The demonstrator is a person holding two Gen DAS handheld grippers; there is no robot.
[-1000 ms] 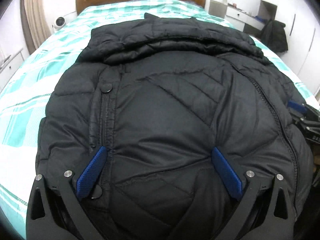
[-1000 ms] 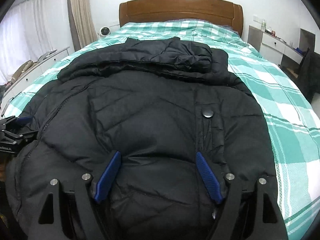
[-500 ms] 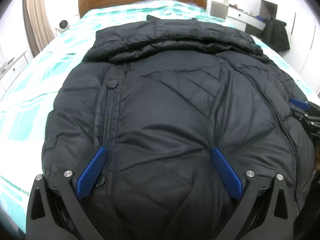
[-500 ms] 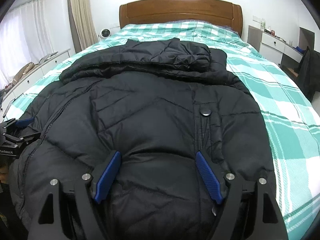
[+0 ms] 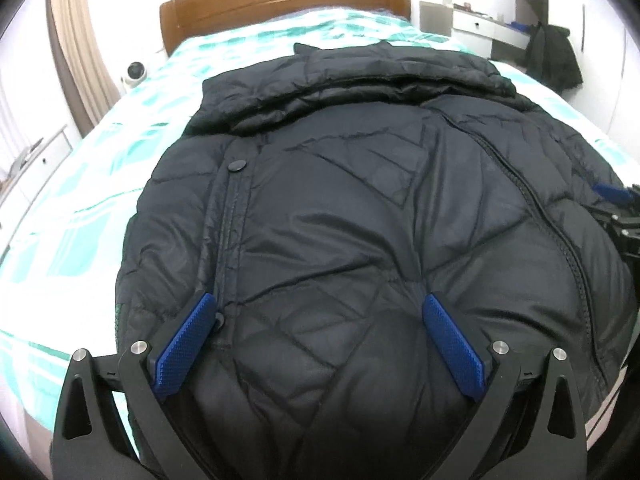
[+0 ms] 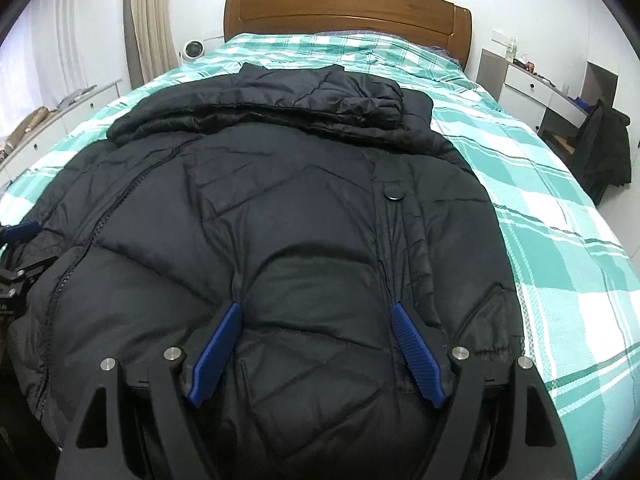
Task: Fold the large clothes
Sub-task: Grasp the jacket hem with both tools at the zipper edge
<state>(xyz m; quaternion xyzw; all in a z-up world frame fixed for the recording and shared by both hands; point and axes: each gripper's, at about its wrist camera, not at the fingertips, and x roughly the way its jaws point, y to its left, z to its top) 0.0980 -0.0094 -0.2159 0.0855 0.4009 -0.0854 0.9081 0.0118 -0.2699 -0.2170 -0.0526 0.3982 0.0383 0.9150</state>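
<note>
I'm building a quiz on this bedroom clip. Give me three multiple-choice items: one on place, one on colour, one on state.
1. Where does the black puffer jacket lie?
A. on the bed
B. on a chair
C. on the floor

2. What colours is the bedspread?
A. red and grey
B. plain yellow
C. green and white checks

3. How do the right gripper fingers stand?
A. pinched tight together
B. spread wide, with jacket bulging between them
C. holding a hanger

Key: 1 A, the jacket is spread over the bedspread; 2 C, checks show beside the jacket; 3 B, the blue pads sit far apart on the padding.
</note>
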